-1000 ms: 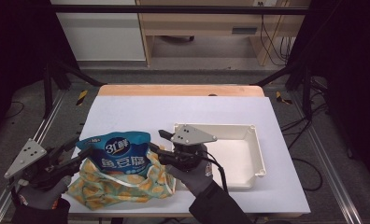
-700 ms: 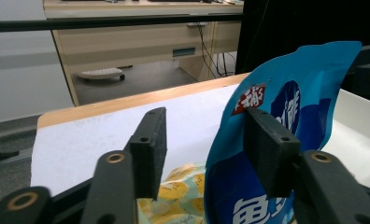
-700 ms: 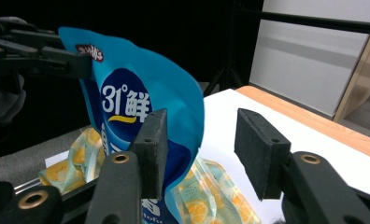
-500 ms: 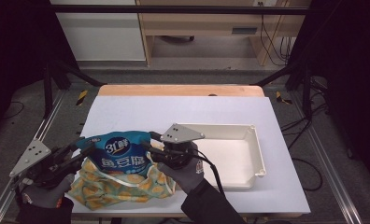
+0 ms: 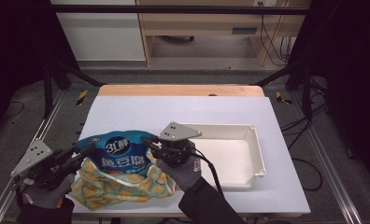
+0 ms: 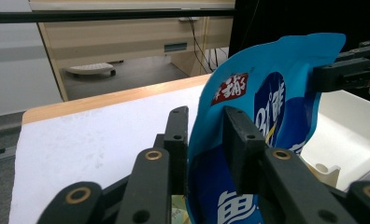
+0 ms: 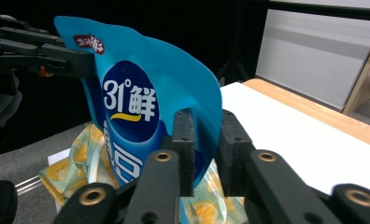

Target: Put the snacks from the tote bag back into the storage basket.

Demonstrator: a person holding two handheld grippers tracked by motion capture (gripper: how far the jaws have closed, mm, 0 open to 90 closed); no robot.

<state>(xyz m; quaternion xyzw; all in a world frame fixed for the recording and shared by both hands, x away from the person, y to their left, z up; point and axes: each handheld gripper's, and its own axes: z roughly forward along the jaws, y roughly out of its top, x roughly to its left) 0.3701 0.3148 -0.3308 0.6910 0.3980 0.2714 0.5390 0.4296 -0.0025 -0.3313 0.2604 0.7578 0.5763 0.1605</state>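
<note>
Both grippers have just been closing on the blue snack bag (image 5: 122,151), which stands upright over a yellow patterned cloth (image 5: 122,184) beside the white tray (image 5: 255,149). The left gripper (image 5: 82,153) pinches its left edge, the right gripper (image 5: 150,144) clamps its right edge.

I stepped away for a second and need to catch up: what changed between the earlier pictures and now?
Both grippers have just been closing on the blue snack bag: left gripper at its left edge, right gripper at its right, which slid leftward to reach it. The bag, yellow patterned cloth and white plastic tray stayed put.
</note>
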